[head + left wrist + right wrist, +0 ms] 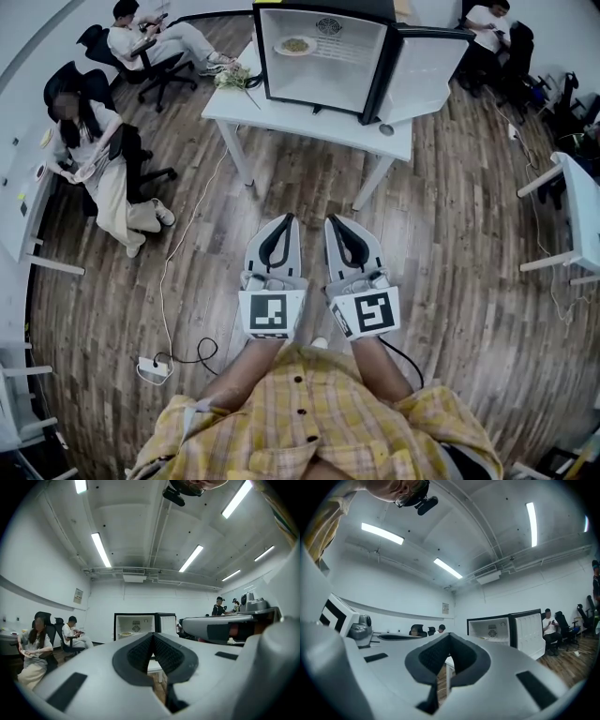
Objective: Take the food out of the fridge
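The smooth grey left gripper [286,220] and right gripper [332,221] each had tapered, ribbed black fingers [140,653] pressed together on nothing above the wood-plank floor [450,244], while the round plate of food [294,45] sat inside the boxy, open fridge [319,82] on the white bench [309,120].

Black fridge [319,80] upright on white table [309,127], door open at right. Plate of food [295,45] inside, upper left shelf.
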Tool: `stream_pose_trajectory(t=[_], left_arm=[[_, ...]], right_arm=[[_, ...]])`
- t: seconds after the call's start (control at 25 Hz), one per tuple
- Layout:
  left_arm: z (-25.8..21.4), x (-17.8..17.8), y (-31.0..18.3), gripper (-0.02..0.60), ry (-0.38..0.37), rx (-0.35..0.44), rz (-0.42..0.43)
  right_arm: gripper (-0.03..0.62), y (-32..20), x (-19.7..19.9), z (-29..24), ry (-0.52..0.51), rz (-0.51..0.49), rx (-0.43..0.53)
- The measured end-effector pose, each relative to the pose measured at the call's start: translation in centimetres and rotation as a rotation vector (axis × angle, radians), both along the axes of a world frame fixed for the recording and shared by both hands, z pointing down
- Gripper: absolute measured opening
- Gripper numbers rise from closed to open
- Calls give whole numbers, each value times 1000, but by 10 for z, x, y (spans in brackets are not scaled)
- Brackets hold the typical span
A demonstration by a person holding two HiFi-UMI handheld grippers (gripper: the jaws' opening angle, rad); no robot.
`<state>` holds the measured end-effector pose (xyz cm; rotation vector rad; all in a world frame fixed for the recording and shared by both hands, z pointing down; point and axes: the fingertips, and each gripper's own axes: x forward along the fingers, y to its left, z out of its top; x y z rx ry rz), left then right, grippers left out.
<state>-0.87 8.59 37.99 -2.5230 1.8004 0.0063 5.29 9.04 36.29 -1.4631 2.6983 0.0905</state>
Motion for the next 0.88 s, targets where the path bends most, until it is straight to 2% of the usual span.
stream_pose_trajectory(t=[0.44,0.6,0.88], left_arm=[[-18,-43,-91,8,26,9,49],[-15,-54,-116,8,17,-2,84],[-8,-69,-146,8,46,-23,123]], right_arm=[[8,-91,-41,-12,-8,66,-18],[7,-116,-52,-11,-6,99,-23],[8,-143,-69,-5,6,146,-46]])
